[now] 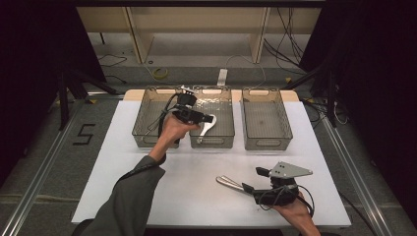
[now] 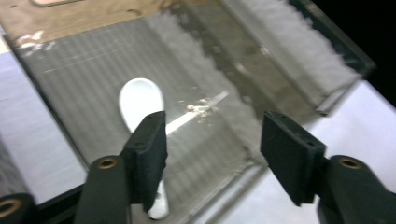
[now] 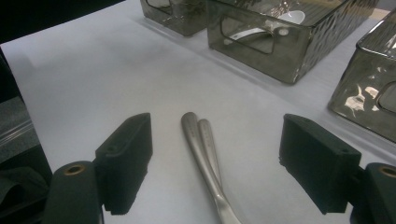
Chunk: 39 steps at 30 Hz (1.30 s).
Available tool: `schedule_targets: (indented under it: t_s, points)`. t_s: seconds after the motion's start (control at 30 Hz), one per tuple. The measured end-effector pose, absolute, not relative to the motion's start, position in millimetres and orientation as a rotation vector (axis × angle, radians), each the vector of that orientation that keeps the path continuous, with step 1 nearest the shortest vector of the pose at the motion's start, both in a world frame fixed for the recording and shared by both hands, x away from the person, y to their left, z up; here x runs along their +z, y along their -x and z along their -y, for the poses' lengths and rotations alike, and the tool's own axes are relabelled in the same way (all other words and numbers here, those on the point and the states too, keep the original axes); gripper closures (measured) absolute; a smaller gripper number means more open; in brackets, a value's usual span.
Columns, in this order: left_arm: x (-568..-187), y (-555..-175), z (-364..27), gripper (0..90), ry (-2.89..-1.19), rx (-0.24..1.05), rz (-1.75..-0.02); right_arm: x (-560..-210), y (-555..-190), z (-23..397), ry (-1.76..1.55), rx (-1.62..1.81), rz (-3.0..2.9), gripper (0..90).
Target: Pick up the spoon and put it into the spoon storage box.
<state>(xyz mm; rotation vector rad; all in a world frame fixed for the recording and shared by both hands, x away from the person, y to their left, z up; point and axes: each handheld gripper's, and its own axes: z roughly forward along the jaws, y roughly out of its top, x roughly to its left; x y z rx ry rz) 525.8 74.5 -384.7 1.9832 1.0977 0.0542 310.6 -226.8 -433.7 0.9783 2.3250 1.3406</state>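
A white ceramic spoon (image 2: 140,100) lies on the floor of the middle smoky plastic bin (image 1: 212,142). My left gripper (image 2: 212,135) hangs just over it, jaws open and apart from the spoon; its left jaw hides part of the handle. From above, the left gripper (image 1: 210,119) reaches over the bin with the spoon (image 1: 205,130) beneath its tips. At the front right of the table my right gripper (image 1: 252,179) stands open. A metal utensil (image 3: 205,149) with two slim arms lies flat on the white tabletop between its jaws, touched by neither, and in the high view this utensil (image 1: 227,182) points left.
Three smoky bins stand in a row at the back: the left bin (image 1: 147,125), the middle one, and the right bin (image 1: 265,123). The white tabletop (image 1: 123,167) spreads in front of them. Dark stands and cables flank the table.
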Motion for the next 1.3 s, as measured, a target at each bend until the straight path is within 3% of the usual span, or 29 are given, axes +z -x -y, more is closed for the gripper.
schedule_targets:
  t_s: [0.17, 0.77, 1.13, 1.3]
  points:
    - [-382.7, -505.8, -86.3, 32.9, -1.979, 0.059, -1.064, -433.7, -311.2, 225.5, -0.966, 1.341, -2.341, 25.8]
    - [-396.0, -438.7, -135.7, 21.8, -1.99, 0.095, -0.979, -429.3, -330.5, 205.6, -0.857, 1.082, -2.604, 25.4]
    - [-406.3, -404.8, -156.0, 20.5, -1.945, 0.213, -0.941, -434.1, -340.9, 201.6, -0.825, 0.974, -2.672, 29.2]
    - [-413.8, -389.9, -169.8, 19.2, -1.913, 0.207, -0.941, -434.7, -343.7, 200.6, -0.811, 0.948, -2.694, 32.0]
